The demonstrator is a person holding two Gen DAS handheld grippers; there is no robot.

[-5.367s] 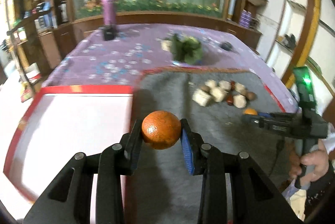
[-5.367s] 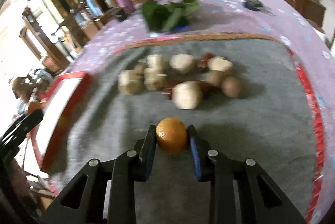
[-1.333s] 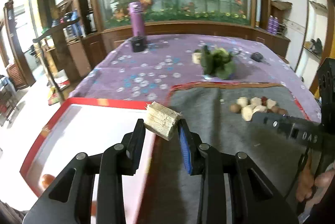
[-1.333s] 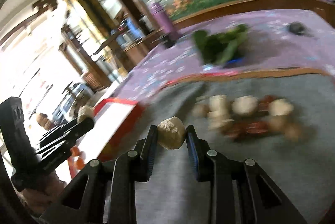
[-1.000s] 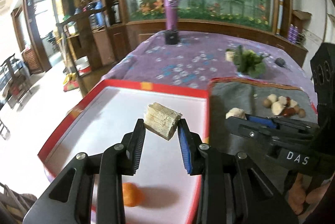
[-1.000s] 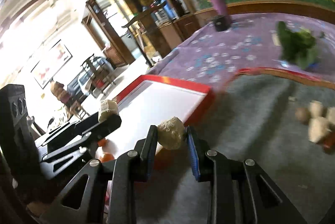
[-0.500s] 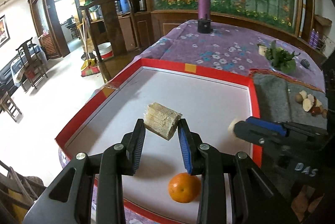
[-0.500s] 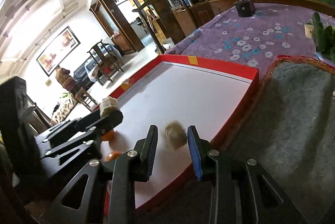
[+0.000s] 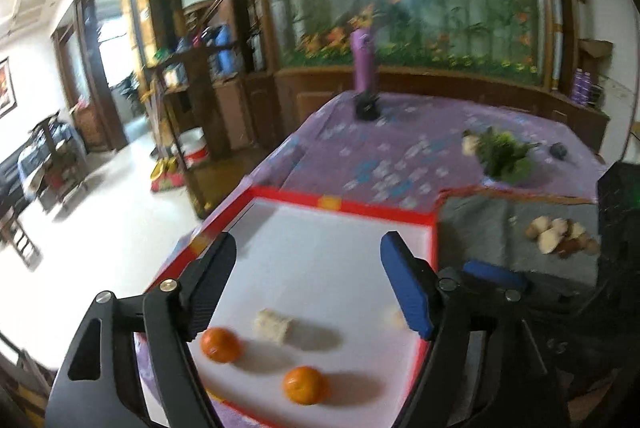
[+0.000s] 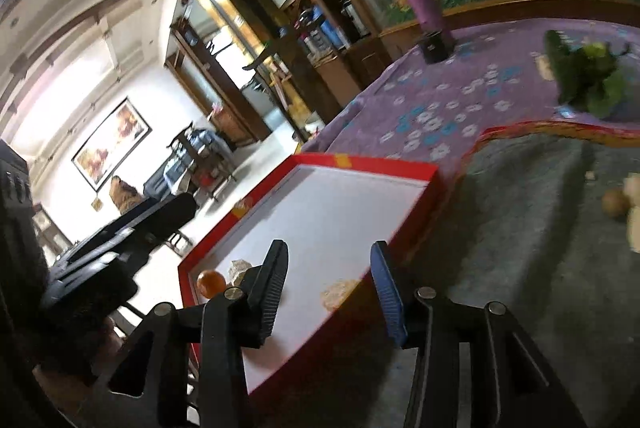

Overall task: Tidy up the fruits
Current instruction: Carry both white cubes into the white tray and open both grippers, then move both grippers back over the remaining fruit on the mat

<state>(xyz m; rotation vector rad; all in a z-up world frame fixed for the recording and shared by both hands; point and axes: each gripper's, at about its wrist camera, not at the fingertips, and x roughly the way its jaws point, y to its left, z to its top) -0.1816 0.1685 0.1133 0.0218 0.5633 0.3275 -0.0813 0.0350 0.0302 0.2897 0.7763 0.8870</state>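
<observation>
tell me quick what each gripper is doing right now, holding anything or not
Left gripper: jaws opening, nothing between them; pale chunk lies in the red tray.
Right gripper: jaws opening, nothing held; beige lump lies in the tray.

The left claw [image 9: 308, 284] is seen opening, nothing between its jaws, above a red-rimmed tray [image 9: 340, 205] at the counter's left edge, where two oranges [image 9: 220, 345] and a pale chunk [image 9: 273, 325] are lying.

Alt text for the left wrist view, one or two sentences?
The left gripper, jaws opening and empty, hangs over a red-rimmed white tray holding two oranges and a pale cut chunk. More pieces lie on a grey mat beyond.
</observation>
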